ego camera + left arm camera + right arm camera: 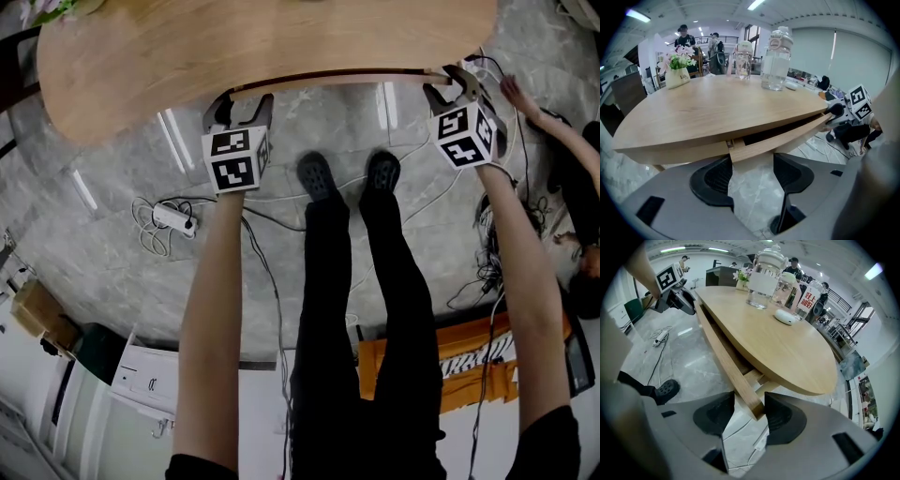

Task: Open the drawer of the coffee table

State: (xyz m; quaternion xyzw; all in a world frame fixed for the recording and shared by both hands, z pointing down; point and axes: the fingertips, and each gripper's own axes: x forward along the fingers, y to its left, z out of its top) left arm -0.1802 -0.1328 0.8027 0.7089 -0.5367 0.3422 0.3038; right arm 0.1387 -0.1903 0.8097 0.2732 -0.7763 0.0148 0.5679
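Note:
The coffee table has an oval wooden top. Its curved drawer front stands slightly out from under the rim, with a dark gap behind it. My left gripper is at the drawer's left end and my right gripper at its right end. In the left gripper view the drawer front ends just above the gap of the left gripper, whose jaws stand wide apart. In the right gripper view the drawer front ends between the jaws of the right gripper, beside the right pad and clear of the left one.
A glass jar, a bottle and a flower pot stand on the tabletop. A power strip and cables lie on the marble floor. My shoes are under the drawer. Another person's hand reaches in at the right.

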